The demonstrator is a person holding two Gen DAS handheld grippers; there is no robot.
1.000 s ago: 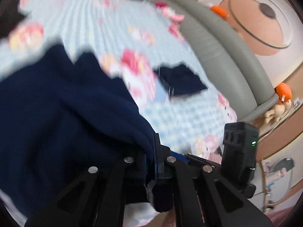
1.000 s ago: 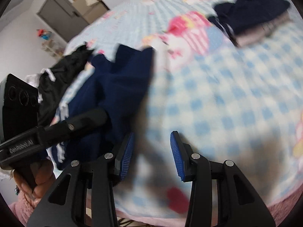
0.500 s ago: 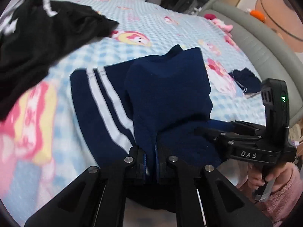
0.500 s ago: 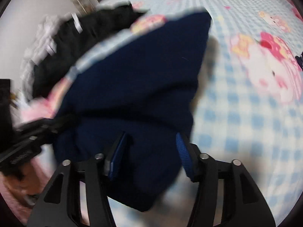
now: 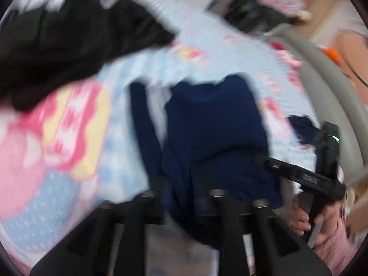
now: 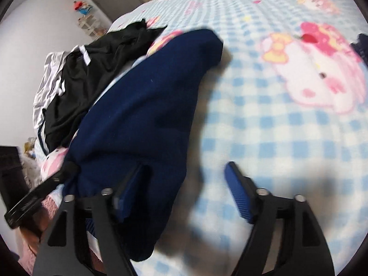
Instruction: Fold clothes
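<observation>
A navy garment with white stripes point(image 5: 214, 124) lies folded lengthwise on the blue checked bedspread point(image 5: 119, 142). My left gripper point(image 5: 181, 184) is shut on its near edge; the view is blurred. In the right wrist view the navy garment point(image 6: 142, 105) lies to the left. My right gripper point(image 6: 184, 184) is open, its left finger over the cloth's near edge, its right finger over the bedspread point(image 6: 276, 138). The right gripper's body shows in the left wrist view point(image 5: 322, 174), and the left gripper's body in the right wrist view point(image 6: 39, 191).
A pile of black and white clothes point(image 6: 80, 64) lies at the far left of the bed, also in the left wrist view point(image 5: 64, 36). A small folded navy stack point(image 5: 301, 128) sits at the right near the grey padded bed frame point(image 5: 331, 96).
Both views have swung. My right gripper has opened wider and shifted right, so only its left finger stays over the navy cloth. My left gripper still holds the cloth.
</observation>
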